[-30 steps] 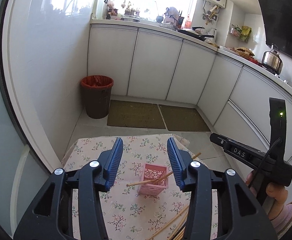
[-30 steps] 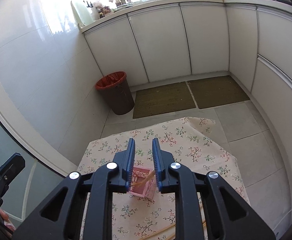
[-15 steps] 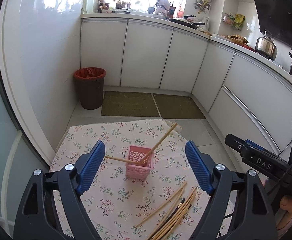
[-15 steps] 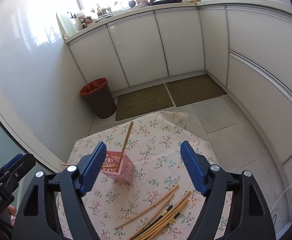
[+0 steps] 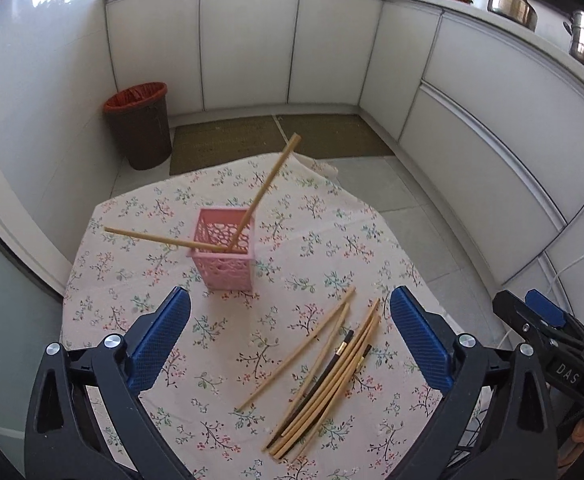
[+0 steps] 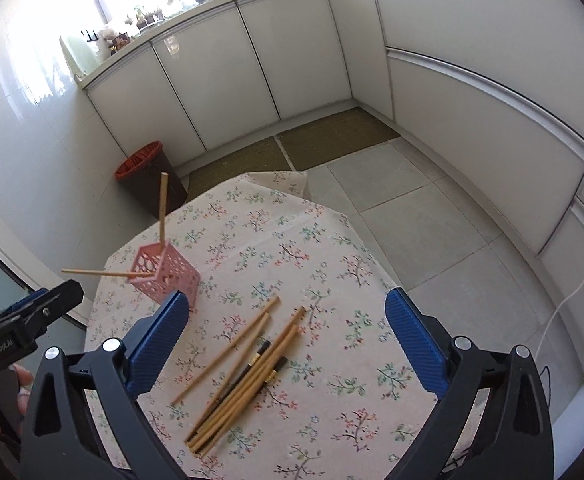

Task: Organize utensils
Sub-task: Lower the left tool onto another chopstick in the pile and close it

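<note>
A pink lattice utensil holder (image 5: 226, 254) stands on the floral tablecloth (image 5: 323, 248). Two wooden chopsticks (image 5: 266, 188) lean out of it, one to the left and one up to the right. It also shows in the right wrist view (image 6: 166, 276). A loose bundle of several chopsticks (image 5: 333, 372), most wooden and some dark, lies on the cloth in front of the holder; it also shows in the right wrist view (image 6: 248, 372). My left gripper (image 5: 290, 334) is open and empty above the bundle. My right gripper (image 6: 286, 338) is open and empty above the bundle.
A brown bin with a red liner (image 5: 139, 126) stands on the floor by the wall. White cabinets (image 5: 252, 40) curve round the room, with pots (image 5: 511, 0) on the counter. Two mats (image 5: 276, 138) lie beyond the table's far edge.
Both grippers opened wide and drew back from the holder toward me. Both chopsticks now stand in the holder, and the loose bundle has come into view below.
</note>
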The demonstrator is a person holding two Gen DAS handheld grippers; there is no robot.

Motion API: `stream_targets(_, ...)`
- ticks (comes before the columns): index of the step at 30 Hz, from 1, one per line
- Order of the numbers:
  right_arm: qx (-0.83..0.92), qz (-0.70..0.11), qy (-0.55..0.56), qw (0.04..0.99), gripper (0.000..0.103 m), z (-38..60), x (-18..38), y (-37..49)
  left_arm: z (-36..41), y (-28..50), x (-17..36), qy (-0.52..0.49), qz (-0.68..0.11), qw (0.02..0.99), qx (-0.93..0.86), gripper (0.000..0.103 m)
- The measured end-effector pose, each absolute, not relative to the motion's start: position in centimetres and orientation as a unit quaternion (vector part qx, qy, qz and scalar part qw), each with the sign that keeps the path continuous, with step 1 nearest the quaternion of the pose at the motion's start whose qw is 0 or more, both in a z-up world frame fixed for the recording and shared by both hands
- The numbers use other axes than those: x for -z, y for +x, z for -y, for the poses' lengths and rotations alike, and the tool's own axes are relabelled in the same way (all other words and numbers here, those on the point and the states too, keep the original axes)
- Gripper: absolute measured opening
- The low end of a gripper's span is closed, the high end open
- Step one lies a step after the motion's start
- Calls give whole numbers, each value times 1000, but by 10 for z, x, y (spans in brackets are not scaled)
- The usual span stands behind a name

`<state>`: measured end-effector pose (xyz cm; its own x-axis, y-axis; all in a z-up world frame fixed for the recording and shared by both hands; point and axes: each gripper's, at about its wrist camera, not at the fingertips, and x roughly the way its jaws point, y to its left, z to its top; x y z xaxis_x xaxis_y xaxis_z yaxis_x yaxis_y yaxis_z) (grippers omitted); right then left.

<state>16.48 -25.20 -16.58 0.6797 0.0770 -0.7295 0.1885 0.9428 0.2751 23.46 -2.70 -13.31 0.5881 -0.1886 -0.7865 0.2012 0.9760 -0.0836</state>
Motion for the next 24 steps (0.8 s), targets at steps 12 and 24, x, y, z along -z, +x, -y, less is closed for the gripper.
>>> stream_targets(12, 57, -508, 218, 832, 96, 295, 275, 137, 113, 304, 237, 89, -580, 797, 146, 96)
stream_targets(24, 30, -541, 276, 794, 96, 308, 304, 152, 161, 363, 310, 125, -642, 741, 150, 65)
